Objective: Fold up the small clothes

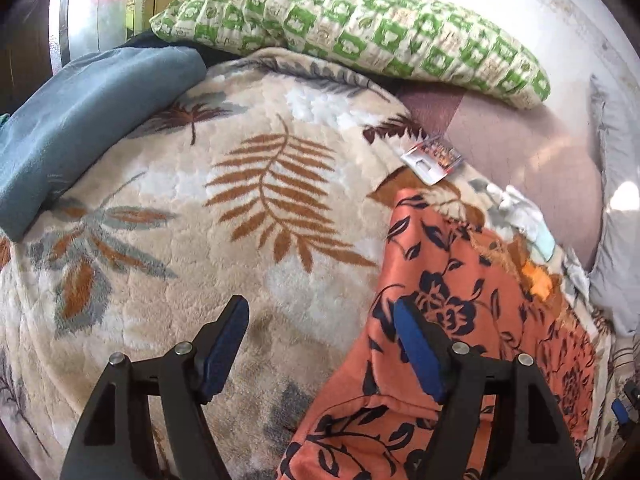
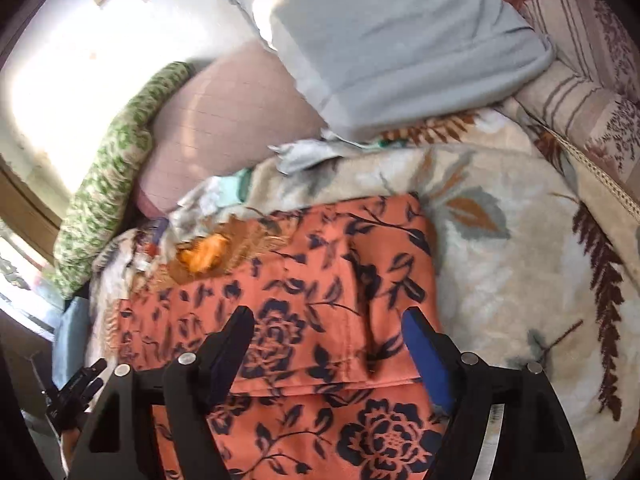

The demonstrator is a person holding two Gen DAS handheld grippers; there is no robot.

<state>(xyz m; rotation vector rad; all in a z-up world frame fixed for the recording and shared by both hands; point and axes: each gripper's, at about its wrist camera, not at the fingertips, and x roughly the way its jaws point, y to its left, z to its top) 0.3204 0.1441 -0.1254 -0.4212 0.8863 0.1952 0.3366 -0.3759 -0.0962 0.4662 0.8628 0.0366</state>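
Observation:
An orange garment with a dark blue flower print (image 1: pixel 460 320) lies partly folded on a cream leaf-patterned blanket (image 1: pixel 224 200); in the right wrist view the garment (image 2: pixel 320 280) fills the lower middle. My left gripper (image 1: pixel 320 312) is open and empty, its right finger over the garment's left edge, its left finger over the blanket. My right gripper (image 2: pixel 328 320) is open and empty, hovering over the garment's folded layers. The left gripper's tip (image 2: pixel 80 380) shows at the lower left of the right wrist view.
A green-checked pillow (image 1: pixel 360 28) lies at the back, a blue-grey cloth (image 1: pixel 80 120) at the left. A small card packet (image 1: pixel 432 160) and small pale clothes (image 1: pixel 516 208) lie beyond the garment. A grey pillow (image 2: pixel 400 40) and a small orange item (image 2: pixel 208 256) sit behind it.

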